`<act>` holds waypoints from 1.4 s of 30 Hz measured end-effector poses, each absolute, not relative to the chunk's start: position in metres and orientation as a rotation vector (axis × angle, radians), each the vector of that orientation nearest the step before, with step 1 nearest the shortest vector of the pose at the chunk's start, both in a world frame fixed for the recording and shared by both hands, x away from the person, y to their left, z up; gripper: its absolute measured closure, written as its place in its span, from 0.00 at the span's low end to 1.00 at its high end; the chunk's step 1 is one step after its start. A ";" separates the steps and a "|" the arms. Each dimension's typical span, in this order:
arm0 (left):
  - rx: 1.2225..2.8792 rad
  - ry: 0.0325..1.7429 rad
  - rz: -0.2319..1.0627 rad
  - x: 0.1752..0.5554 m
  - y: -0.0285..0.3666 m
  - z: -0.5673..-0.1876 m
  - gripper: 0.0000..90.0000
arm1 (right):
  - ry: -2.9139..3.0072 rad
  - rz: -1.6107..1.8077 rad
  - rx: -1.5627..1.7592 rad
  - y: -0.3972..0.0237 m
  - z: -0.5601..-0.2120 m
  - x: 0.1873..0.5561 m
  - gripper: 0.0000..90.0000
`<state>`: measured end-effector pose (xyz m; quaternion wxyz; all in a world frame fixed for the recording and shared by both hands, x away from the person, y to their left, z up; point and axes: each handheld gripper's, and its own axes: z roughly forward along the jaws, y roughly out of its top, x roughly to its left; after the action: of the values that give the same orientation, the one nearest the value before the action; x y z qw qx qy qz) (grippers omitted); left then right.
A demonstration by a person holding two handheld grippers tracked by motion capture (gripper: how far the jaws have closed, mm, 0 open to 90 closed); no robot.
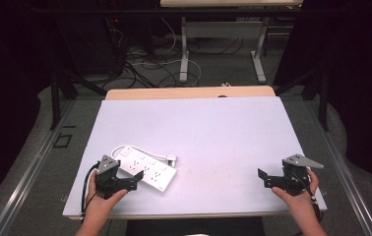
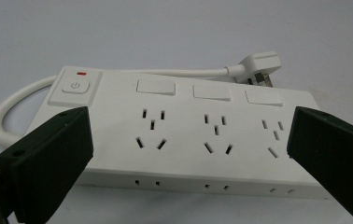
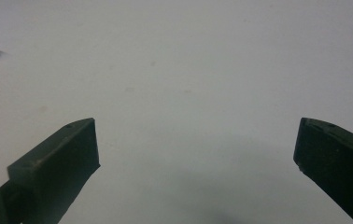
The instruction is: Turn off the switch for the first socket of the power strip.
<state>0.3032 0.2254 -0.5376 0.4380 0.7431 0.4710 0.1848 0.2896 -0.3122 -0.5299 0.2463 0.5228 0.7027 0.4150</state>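
We are bringing the left gripper (image 2: 184,154) up to the white power strip (image 2: 174,135), which is lying flat near the desk's (image 1: 213,128) front left corner with its cord (image 2: 11,105) looped behind and its plug (image 2: 258,65) resting beside it. The jaws are spread wide, straddling the strip without touching it. The right gripper (image 3: 195,158) is waiting released over bare desk, well apart. We judge it best to be centring on the strip's body and closing squarely across it.
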 end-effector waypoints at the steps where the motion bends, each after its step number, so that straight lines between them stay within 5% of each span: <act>1: 1.849 1.169 0.472 0.303 0.226 -0.537 0.01 | 1.907 1.132 1.431 -0.313 -0.529 0.287 0.00; 42: 1.861 1.323 0.503 0.310 0.231 -0.528 0.07 | 1.849 1.110 1.494 -0.324 -0.540 0.290 0.01</act>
<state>0.3099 0.2310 -0.5281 0.3913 0.7325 0.5208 0.1979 0.2901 -0.3244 -0.5404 0.2562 0.5505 0.6813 0.4088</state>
